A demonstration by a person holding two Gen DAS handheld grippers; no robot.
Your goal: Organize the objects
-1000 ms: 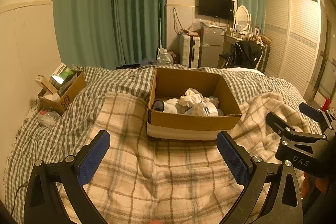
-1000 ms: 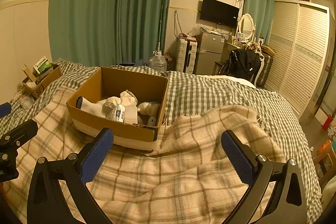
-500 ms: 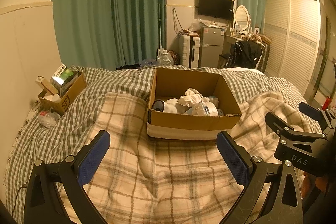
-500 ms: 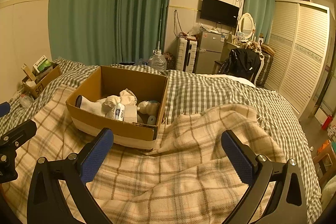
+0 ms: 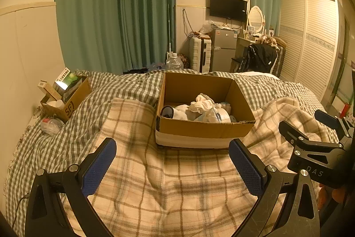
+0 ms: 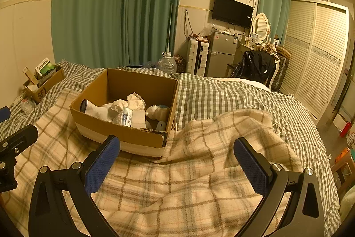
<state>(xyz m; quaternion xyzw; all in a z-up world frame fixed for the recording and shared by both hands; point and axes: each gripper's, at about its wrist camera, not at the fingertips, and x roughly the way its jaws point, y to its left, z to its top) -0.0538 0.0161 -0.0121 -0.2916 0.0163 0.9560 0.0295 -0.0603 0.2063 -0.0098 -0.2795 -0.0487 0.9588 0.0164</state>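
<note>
An open cardboard box (image 5: 202, 132) (image 6: 104, 123) rests on a plaid blanket (image 5: 173, 181) (image 6: 199, 170) spread over the bed. Inside lie a white sock with a dark cuff (image 5: 175, 112) (image 6: 93, 109), crumpled white cloth (image 5: 202, 103) (image 6: 133, 101), a white packet with blue print (image 6: 127, 118) and other small items. My left gripper (image 5: 172, 164) is open and empty, hovering over the blanket just short of the box's front wall. My right gripper (image 6: 177, 162) is open and empty too, in front of the box's right corner. The right gripper's body (image 5: 310, 148) shows at the right of the left wrist view.
A smaller cardboard box (image 5: 66, 101) (image 6: 42, 86) full of packets sits at the bed's far left, beside a crumpled plastic bag (image 5: 51, 126). Green checked bedding (image 6: 221, 97) covers the rest of the bed. Beyond are curtains, a suitcase, a small fridge, a chair and a wardrobe.
Both grippers have drifted very slightly; the box and its contents have not moved. Both stay open and empty.
</note>
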